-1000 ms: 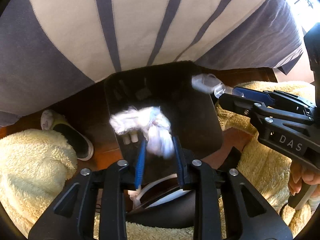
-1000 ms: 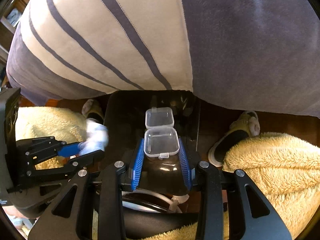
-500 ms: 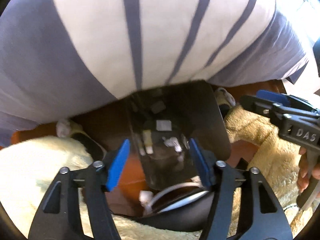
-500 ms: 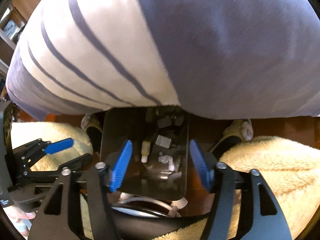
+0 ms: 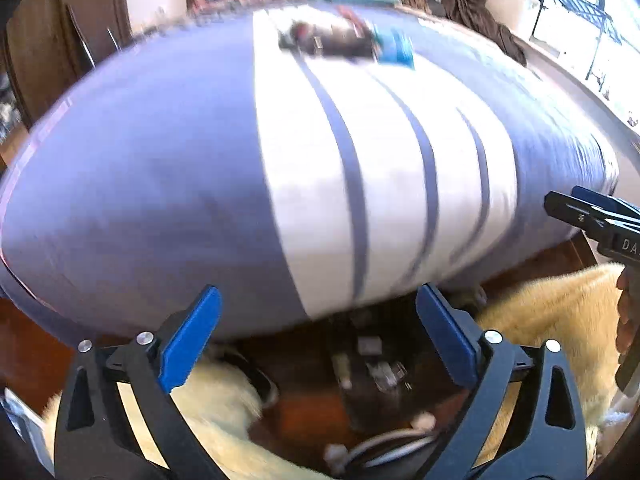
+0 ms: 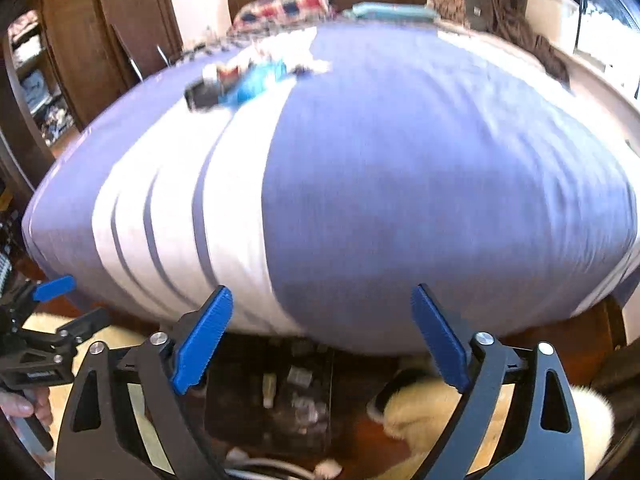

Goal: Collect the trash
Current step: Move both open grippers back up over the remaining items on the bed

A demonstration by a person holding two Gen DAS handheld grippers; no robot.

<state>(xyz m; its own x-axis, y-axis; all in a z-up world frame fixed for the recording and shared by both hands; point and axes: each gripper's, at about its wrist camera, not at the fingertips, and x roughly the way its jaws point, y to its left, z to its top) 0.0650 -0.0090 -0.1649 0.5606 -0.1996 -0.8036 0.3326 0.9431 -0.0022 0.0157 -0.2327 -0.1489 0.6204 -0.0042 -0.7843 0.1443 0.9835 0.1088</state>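
Both grippers are spread wide and hold nothing: the left gripper (image 5: 318,344) and right gripper (image 6: 322,344) point across the bed (image 5: 200,184). More trash (image 6: 244,80) lies in a blurred heap far ahead on the cover; its pieces can't be counted. Directly below sits one dark bin (image 6: 272,408) with scraps inside. Best approach: carry one gripper forward, descend slowly, pinch a single piece without catching fabric.

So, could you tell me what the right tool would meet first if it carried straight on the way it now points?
Probably the front edge of the striped bed cover: it fills the view between the open right tool. The frame is blurred, so depth is uncertain.
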